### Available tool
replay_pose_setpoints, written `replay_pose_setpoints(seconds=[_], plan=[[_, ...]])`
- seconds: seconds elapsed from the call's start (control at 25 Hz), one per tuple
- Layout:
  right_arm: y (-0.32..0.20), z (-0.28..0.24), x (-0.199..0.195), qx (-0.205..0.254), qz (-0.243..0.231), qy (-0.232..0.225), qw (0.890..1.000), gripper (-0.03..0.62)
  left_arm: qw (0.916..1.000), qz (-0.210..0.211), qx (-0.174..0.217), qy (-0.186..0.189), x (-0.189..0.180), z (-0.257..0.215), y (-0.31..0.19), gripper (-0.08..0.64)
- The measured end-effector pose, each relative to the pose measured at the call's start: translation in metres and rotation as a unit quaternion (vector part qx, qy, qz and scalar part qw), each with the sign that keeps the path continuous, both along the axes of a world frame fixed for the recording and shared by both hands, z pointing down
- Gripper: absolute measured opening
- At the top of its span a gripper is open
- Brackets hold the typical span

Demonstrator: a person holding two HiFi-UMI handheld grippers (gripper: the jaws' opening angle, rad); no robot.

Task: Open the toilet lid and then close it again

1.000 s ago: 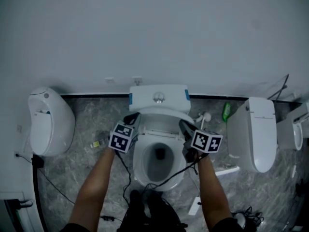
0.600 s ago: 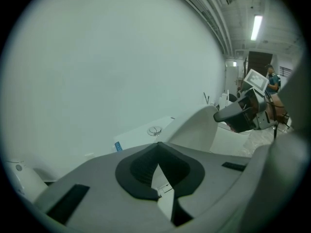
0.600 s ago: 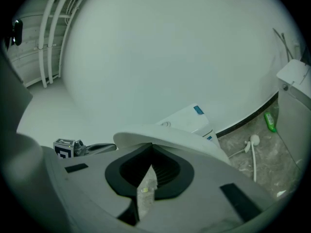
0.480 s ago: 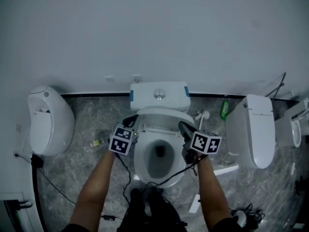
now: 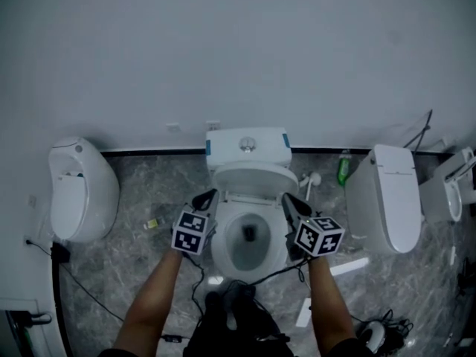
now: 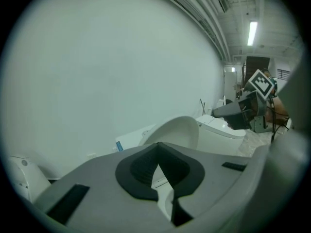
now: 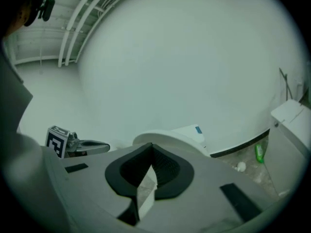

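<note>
1. Toilet lid (image 5: 250, 177): raised, at 12 o'clock of bowl (image 5: 223, 248).
2. Left gripper (image 5: 209, 194) at 9 o'clock, right gripper (image 5: 288, 198) at 3 o'clock: both closed, empty.
3. Handling: hook the lid's top edge and lower it slowly.

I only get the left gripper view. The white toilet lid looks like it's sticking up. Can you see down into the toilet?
Observer: Yes. In the head view the toilet lid is raised in front of the tank, and the bowl lies open below it.
Operator: Is my other gripper pinching something?
Observer: No. The right gripper view shows the right gripper with its fingers shut together and nothing between them.
Operator: What's on the floor next to the toilet?
Observer: A green bottle sits by the wall, to the right of the toilet in the head view.
</note>
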State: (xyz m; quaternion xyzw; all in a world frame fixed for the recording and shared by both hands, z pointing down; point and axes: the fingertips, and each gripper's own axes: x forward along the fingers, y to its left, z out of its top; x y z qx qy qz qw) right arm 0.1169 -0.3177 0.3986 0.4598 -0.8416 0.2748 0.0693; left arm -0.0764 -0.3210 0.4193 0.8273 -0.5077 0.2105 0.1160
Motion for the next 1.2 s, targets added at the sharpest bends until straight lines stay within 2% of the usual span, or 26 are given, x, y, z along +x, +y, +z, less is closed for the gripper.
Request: replay_pose_setpoints(seconds=[0.16,0.2,0.24,0.36,0.44,0.52,0.76,0.88,1.0,1.2], plan=[[-0.014,-0.020,0.012,0.059,0.011,0.060,0.996,0.012,0.9999,0.012,0.005,0.003,0.009,-0.011,0.007,0.006],[-0.021,-0.022,0.014,0.068,0.001,0.077,0.995,0.045,0.9999,0.014,0.006,0.004,0.011,-0.013,0.008,0.006],[-0.028,-0.020,0.015,0.074,-0.014,0.100,0.992,0.140,0.9999,0.015,0.006,0.005,0.013,-0.015,0.009,0.006],[-0.051,-0.002,0.014,0.085,-0.069,0.195,0.975,0.235,0.9999,0.012,-0.002,0.007,0.017,-0.013,0.014,0.006],[-0.063,0.011,0.007,0.087,-0.105,0.244,0.960,0.238,0.9999,0.008,-0.010,0.007,0.018,-0.007,0.017,0.006],[-0.071,0.020,-0.003,0.083,-0.135,0.269,0.950,0.238,0.9998,0.003,-0.021,0.006,0.017,0.001,0.020,0.006],[-0.094,0.046,-0.007,0.075,-0.150,0.289,0.942,0.236,0.9988,-0.014,-0.047,0.000,0.015,0.026,0.017,0.006],[-0.096,0.046,-0.006,0.088,-0.145,0.293,0.941,0.170,0.9980,-0.022,-0.059,0.004,0.015,0.038,0.016,0.006],[-0.090,0.045,-0.007,0.096,-0.151,0.287,0.941,0.167,0.9968,-0.030,-0.075,0.002,0.014,0.051,0.014,0.006],[-0.060,0.046,-0.009,0.114,-0.171,0.295,0.933,0.167,0.9941,-0.046,-0.098,0.005,0.008,0.068,0.015,0.006]])
